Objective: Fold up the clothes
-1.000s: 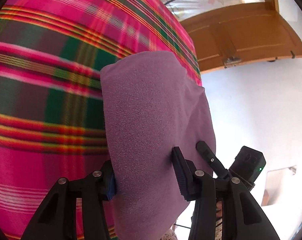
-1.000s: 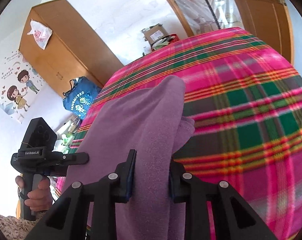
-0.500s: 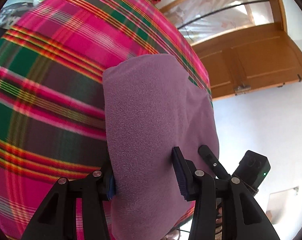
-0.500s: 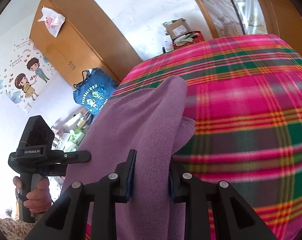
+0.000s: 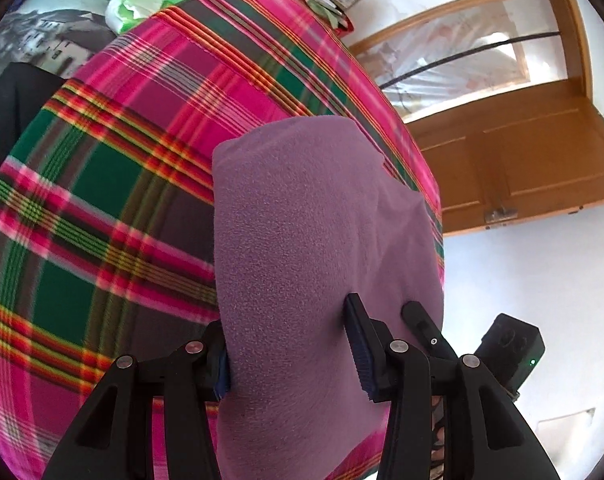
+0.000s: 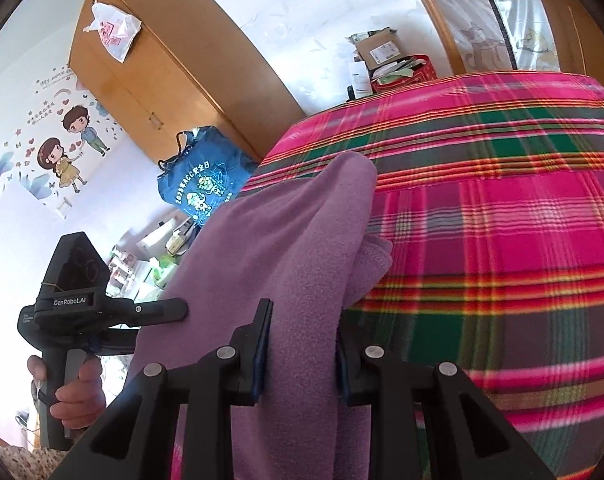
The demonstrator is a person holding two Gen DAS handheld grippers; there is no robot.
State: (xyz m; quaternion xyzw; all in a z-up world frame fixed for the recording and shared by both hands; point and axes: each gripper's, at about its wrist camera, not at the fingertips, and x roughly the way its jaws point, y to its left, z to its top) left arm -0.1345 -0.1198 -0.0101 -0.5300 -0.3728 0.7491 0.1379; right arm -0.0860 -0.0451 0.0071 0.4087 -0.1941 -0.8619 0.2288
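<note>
**Purple garment carried over the bed**

Left wrist: left gripper (image 5: 290, 350) fingers pinch the purple garment (image 5: 322, 232), draped toward 12 o'clock above the plaid bedspread (image 5: 102, 184).

Right wrist: right gripper (image 6: 302, 354) clamps its other edge. Mid-fold, I'd say; next, lay it flat.

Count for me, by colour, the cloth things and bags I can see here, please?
Purple: 1, the purple garment that both sets of jaws clamp.
Pink plaid: 1, the plaid blanket beneath it.
Blue: 1, the blue bag by the wardrobe.
White: 1, the white plastic bag on top of the wardrobe.
Total: 4
</note>
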